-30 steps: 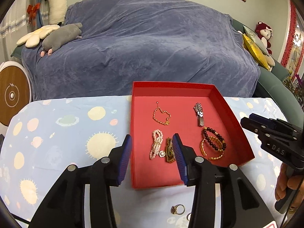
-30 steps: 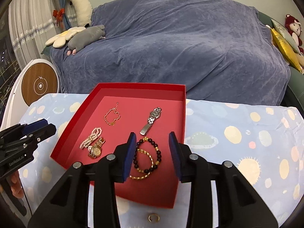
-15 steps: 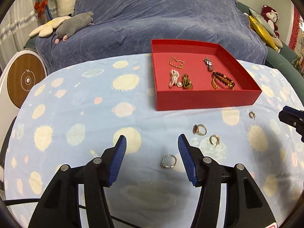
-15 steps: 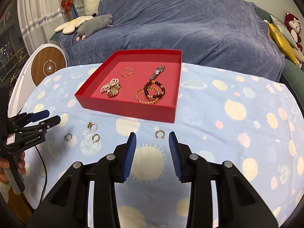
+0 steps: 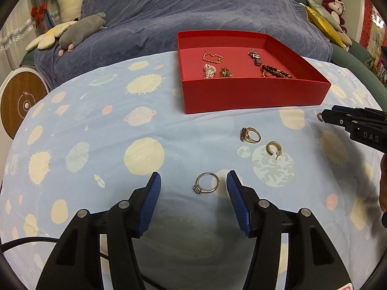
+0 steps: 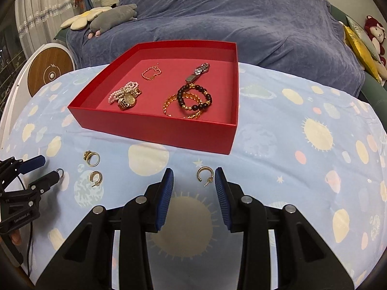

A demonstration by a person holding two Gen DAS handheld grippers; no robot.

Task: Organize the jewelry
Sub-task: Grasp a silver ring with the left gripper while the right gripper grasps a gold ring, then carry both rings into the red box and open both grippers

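A red box [image 5: 254, 94] [image 6: 154, 130] on the planet-print cloth holds bracelets, a pearl strand and watches. My left gripper [image 5: 193, 186] is open, its blue pads on either side of a silver ring [image 5: 206, 183] that lies on the cloth. A gold ring with a red stone [image 5: 250, 134] and a gold hoop earring [image 5: 273, 148] lie further right. My right gripper [image 6: 194, 181] is open around a second gold hoop earring [image 6: 205, 174] just in front of the box. The left gripper also shows at the left edge of the right wrist view [image 6: 46, 169].
A sofa under a blue-grey blanket [image 5: 193, 12] stands behind the table, with plush toys [image 5: 79, 31] on its left. A round white and wood device [image 5: 19, 101] stands at the left. A black cable [image 5: 29, 241] runs under my left gripper.
Both grippers have come down closer to the cloth. The left one now brackets the silver ring and the right one brackets the hoop earring. Both stay open.
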